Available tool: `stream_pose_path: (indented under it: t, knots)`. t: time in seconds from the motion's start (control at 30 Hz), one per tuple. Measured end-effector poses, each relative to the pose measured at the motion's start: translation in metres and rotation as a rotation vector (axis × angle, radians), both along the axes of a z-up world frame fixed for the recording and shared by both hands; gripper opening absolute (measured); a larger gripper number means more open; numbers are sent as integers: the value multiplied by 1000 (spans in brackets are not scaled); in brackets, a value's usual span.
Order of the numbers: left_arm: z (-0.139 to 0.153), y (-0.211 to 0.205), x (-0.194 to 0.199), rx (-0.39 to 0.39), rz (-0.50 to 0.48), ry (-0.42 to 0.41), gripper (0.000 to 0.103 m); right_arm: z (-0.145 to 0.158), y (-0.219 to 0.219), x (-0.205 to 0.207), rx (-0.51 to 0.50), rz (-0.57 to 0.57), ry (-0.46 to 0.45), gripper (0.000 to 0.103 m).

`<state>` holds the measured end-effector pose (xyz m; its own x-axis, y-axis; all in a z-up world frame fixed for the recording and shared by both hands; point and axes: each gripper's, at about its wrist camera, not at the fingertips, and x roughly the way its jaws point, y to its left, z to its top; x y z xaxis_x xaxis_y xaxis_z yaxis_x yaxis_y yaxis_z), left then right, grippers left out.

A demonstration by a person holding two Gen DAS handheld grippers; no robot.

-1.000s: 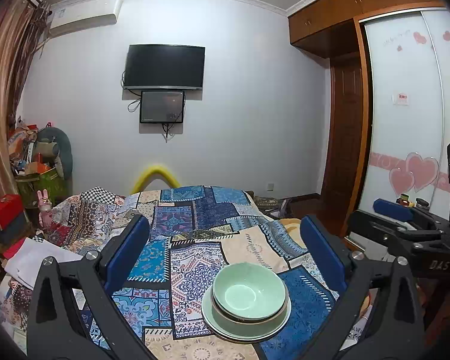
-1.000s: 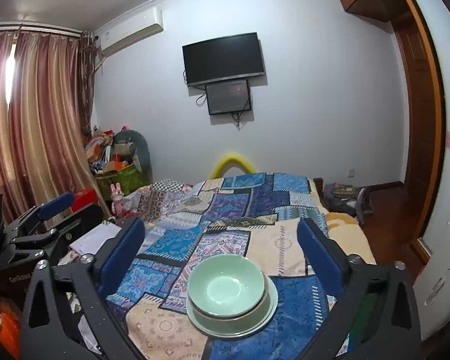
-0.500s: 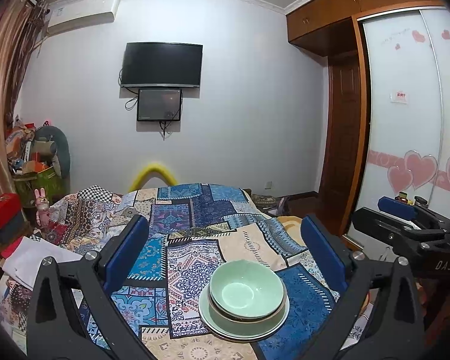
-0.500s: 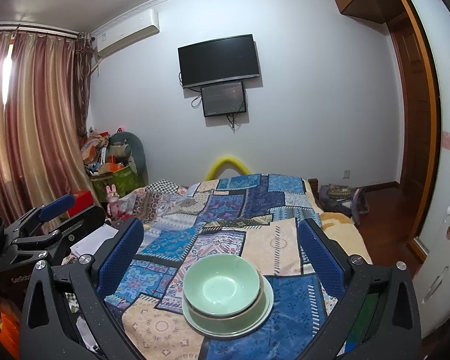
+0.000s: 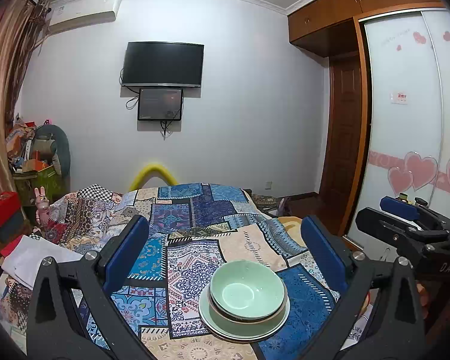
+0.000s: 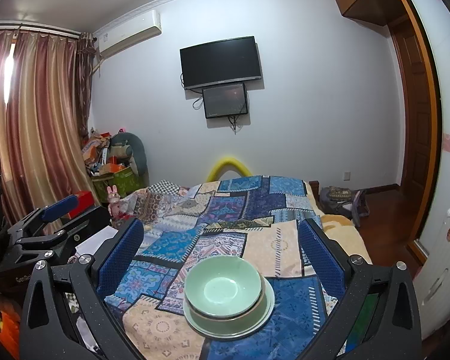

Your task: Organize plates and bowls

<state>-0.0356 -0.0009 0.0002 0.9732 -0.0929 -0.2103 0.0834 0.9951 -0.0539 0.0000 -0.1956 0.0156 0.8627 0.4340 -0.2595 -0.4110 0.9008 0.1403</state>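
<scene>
Two bowls [image 5: 247,292] sit nested on a plate [image 5: 267,327] on the bed [image 5: 195,210], lower centre of frame, so stacking looks done, both grippers' jaws released and empty.

Bedspread [image 5: 195,258] bare around bowl stack [image 5: 244,300], access unobstructed

A home bedroom: patchwork-covered bed [image 5: 195,228], wall television [image 5: 162,64], curtains [image 6: 39,126], wardrobe [image 5: 405,120].
</scene>
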Motion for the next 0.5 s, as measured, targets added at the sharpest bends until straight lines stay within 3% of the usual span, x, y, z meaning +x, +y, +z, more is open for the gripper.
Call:
stream_pose_path:
  t: [0.5]
  knots:
    - [1,-1,0,-6,-17,5,103,3,0,-4,-3,-1,-10,103]
